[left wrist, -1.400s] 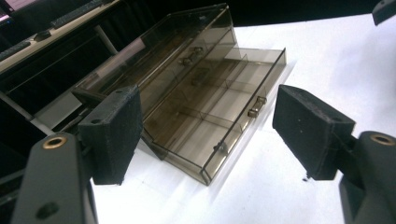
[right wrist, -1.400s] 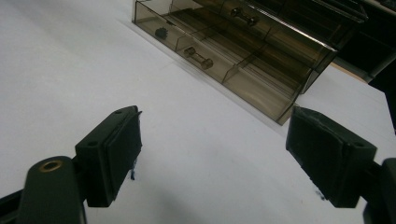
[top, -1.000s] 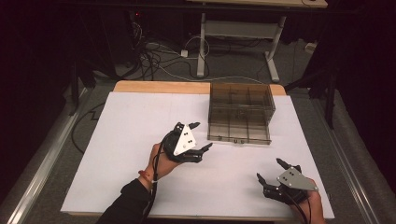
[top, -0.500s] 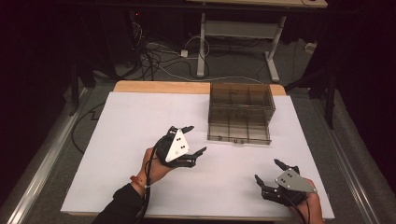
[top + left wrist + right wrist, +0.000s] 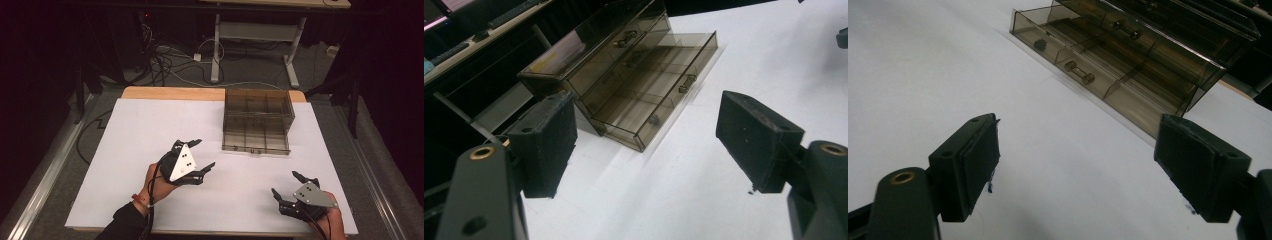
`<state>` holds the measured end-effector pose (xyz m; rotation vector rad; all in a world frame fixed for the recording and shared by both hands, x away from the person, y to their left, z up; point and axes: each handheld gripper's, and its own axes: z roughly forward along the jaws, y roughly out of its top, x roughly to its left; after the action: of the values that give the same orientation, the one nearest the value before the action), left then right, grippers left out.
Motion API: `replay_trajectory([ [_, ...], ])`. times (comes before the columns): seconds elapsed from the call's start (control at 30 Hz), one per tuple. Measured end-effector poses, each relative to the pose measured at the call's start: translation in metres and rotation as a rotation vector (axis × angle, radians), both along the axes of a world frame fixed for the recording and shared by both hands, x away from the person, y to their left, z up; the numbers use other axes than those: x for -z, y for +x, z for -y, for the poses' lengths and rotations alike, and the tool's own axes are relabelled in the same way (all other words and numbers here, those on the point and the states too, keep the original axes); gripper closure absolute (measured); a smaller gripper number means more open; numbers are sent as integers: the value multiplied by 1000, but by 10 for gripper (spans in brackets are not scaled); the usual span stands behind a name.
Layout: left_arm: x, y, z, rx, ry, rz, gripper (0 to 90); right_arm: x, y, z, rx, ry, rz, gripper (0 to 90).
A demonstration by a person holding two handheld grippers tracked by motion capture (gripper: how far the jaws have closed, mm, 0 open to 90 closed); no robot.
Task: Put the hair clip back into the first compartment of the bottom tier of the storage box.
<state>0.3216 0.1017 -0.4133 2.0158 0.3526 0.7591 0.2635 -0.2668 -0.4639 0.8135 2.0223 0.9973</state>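
Tongs both wide open, holding nothing: left tongs (image 5: 201, 154), right tongs (image 5: 287, 184). Drawer box (image 5: 257, 120) sits apart on tabletop (image 5: 125, 150), bottom drawer pulled out

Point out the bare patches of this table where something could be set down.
The white tabletop is bare left of the smoked plastic drawer box, and between the left tongs and right tongs. It is tightest just before the open bottom drawer.
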Motion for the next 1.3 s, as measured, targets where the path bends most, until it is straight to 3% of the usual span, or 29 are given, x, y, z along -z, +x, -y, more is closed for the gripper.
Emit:
replay_trajectory([
  [0.33,1,-10,-12,-17,11,24,232,0,-1,-1,-4,-4,1,188],
  [1.0,13,-34,-40,-63,15,28,228,1,0,0,0,1,-3,188],
  [1.3,32,-34,-57,-98,38,-22,226,0,0,-1,-1,4,0,188],
])
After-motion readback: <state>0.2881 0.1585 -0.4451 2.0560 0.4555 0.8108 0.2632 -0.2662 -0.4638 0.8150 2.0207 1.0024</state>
